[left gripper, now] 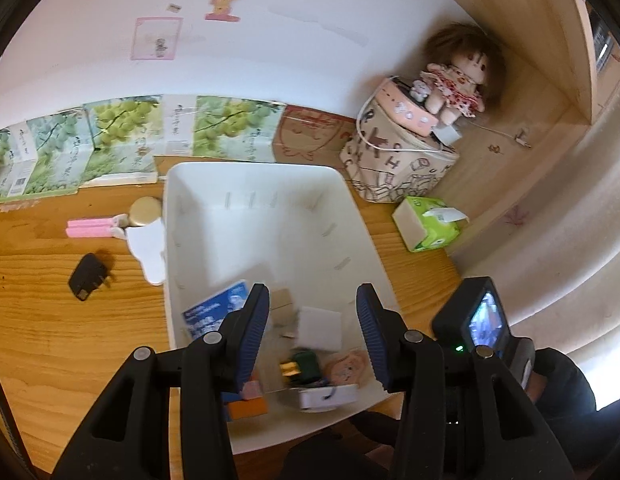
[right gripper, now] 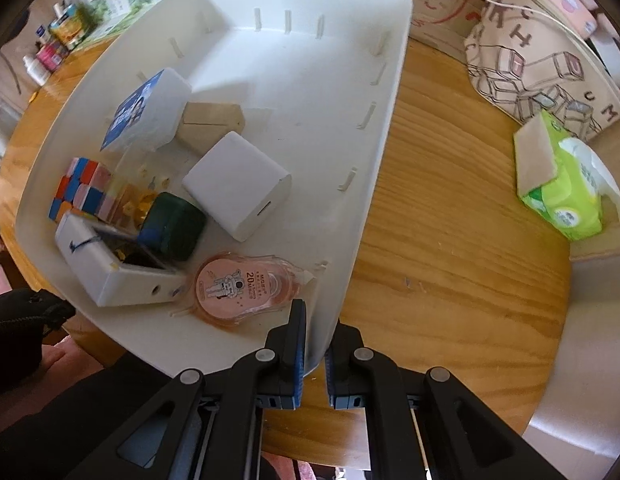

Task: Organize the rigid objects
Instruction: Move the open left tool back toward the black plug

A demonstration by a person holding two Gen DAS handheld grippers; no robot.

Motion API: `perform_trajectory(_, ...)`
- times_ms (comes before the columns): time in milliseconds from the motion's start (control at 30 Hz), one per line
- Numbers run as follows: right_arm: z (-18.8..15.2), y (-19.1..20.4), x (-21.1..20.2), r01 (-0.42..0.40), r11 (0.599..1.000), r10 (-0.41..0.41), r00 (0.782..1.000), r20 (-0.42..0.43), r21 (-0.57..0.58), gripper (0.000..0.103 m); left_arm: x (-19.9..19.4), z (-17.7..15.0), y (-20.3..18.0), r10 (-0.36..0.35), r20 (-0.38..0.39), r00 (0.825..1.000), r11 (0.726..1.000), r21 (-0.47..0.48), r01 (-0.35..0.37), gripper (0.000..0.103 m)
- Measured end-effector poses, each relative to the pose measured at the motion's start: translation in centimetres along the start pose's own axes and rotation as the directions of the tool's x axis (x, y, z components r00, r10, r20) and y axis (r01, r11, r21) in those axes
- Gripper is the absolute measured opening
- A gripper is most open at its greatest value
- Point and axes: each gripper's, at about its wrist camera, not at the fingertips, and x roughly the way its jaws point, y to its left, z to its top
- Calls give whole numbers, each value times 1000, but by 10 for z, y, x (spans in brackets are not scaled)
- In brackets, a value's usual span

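Facing white wall [left gripper: 270, 60], wooden table [left gripper: 50, 300]

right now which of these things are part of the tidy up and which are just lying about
Part of the job:
- white bin, its wall pinched by the right gripper
- things in it: white charger, puzzle cube, tape dispenser
- black plug and pink bars on the table, probably next
- left gripper, open over the bin

Just lying about:
- doll
- tissue pack
- printed bag
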Motion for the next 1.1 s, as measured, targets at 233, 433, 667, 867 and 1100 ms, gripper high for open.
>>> perform_trajectory(233,-4,-5,0,18,993,-15,1000,-23,120,8,-9,7,40,8,-16,1000,1000,-11,-8,49)
perform_trajectory(433,-4,-10,0,50,972,-43,998,-36,230,8,-13,12,86,56,-57,997,997,-55,-59,49)
perform_trajectory(667,2,-10,4,106,946,-85,993,-81,305,10,-11,11,147,119,-130,984,984,-119,-134,52)
perform_trajectory(867,6,-15,10,131,923,-95,989,-117,362,10,0,6,192,152,-195,969,968,-169,-186,63)
perform_trajectory(1100,6,-14,10,160,904,-110,983,-146,397,11,29,9,223,202,-284,937,955,-154,-253,78)
